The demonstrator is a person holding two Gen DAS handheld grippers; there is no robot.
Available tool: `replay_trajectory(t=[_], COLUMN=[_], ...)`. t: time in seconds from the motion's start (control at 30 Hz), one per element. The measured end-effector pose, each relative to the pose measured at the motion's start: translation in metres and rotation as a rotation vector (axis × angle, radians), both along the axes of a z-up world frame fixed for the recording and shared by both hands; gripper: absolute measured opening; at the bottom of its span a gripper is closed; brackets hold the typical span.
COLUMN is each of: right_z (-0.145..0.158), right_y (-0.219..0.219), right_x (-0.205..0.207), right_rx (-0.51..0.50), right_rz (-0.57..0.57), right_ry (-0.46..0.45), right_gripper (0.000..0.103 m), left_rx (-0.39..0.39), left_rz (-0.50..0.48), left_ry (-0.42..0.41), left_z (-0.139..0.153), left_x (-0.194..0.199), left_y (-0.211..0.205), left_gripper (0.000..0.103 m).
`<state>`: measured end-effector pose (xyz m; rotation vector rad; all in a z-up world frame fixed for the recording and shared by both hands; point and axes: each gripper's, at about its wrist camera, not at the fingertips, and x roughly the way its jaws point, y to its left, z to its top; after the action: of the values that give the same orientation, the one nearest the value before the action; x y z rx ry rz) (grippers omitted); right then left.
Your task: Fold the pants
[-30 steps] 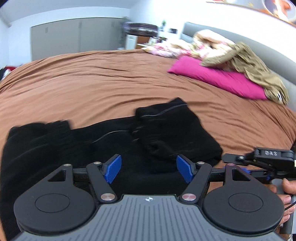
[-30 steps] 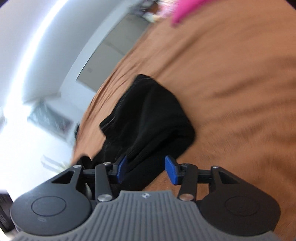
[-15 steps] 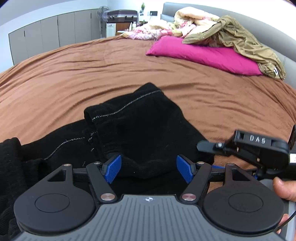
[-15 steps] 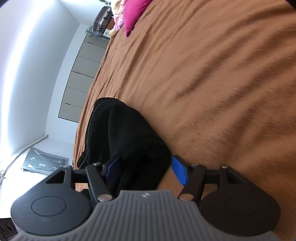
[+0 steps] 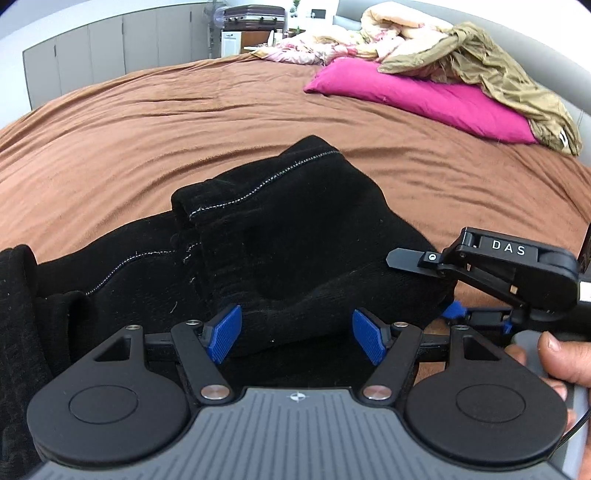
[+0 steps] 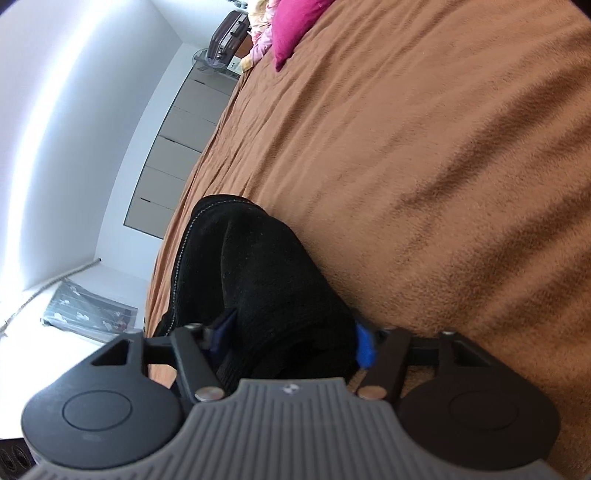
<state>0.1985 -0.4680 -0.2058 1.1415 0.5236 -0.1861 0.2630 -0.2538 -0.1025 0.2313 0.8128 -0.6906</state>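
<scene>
Black pants (image 5: 280, 236) lie bunched on the brown bedspread (image 5: 147, 133), one end folded over the rest. My left gripper (image 5: 295, 338) is open, its blue pads on either side of the near edge of the folded fabric. My right gripper (image 6: 291, 339) is open around the pants' right-hand edge (image 6: 266, 280), with fabric between its pads. The right gripper also shows in the left wrist view (image 5: 517, 273), at the right edge of the pants, held by a hand.
A pink pillow (image 5: 428, 99) with olive clothing (image 5: 487, 70) and a floral blanket (image 5: 332, 44) lies at the head of the bed. Grey cabinets (image 5: 110, 40) and a suitcase (image 5: 255, 16) stand beyond the bed.
Both grippers have moved in closer to the folded end of the pants. The right gripper has rolled and slid its open fingers around the fabric edge.
</scene>
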Motion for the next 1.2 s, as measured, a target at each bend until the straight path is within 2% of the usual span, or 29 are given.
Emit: replay_trajectory(t=[0.1, 0.27, 0.43, 0.57, 0.63, 0.7, 0.77, 0.87, 1.03, 1.2], right_z=[-0.001, 0.009, 0.026, 0.040, 0.045, 0.049, 0.051, 0.053, 0.055, 0.065], right_y=[-0.002, 0.001, 0.010, 0.016, 0.017, 0.018, 0.018, 0.020, 0.025, 0.030], right_x=[-0.002, -0.006, -0.005, -0.003, -0.002, 0.000, 0.001, 0.001, -0.004, -0.004], right_rx=[0.013, 0.003, -0.055, -0.088, -0.095, -0.106, -0.113, -0.121, -0.141, -0.179], right_rz=[0.016, 0.031, 0.043, 0.053, 0.058, 0.063, 0.064, 0.061, 0.061, 0.076], right_ry=[-0.021, -0.054, -0.102, -0.125, -0.127, -0.120, -0.114, -0.108, -0.107, -0.112], right_gripper=[0.037, 0.032, 0.029, 0.029, 0.029, 0.029, 0.029, 0.029, 0.029, 0.028], left_rx=[0.016, -0.018, -0.028, -0.116, -0.173, -0.191, -0.167, -0.062, 0.095, 0.149], left_rz=[0.010, 0.037, 0.066, 0.157, 0.204, 0.248, 0.301, 0.425, 0.576, 0.662], left_ry=[-0.003, 0.023, -0.011, 0.013, -0.006, -0.043, -0.077, -0.117, -0.107, -0.019], left_z=[0.000, 0.002, 0.011, 0.029, 0.044, 0.059, 0.068, 0.073, 0.058, 0.031], left_x=[-0.002, 0.001, -0.002, 0.000, -0.004, -0.009, -0.012, -0.012, -0.010, -0.003], left_y=[-0.004, 0.001, 0.011, 0.042, 0.066, 0.093, 0.117, 0.158, 0.209, 0.232], left_gripper=[0.081, 0.081, 0.080, 0.078, 0.078, 0.078, 0.078, 0.078, 0.078, 0.076])
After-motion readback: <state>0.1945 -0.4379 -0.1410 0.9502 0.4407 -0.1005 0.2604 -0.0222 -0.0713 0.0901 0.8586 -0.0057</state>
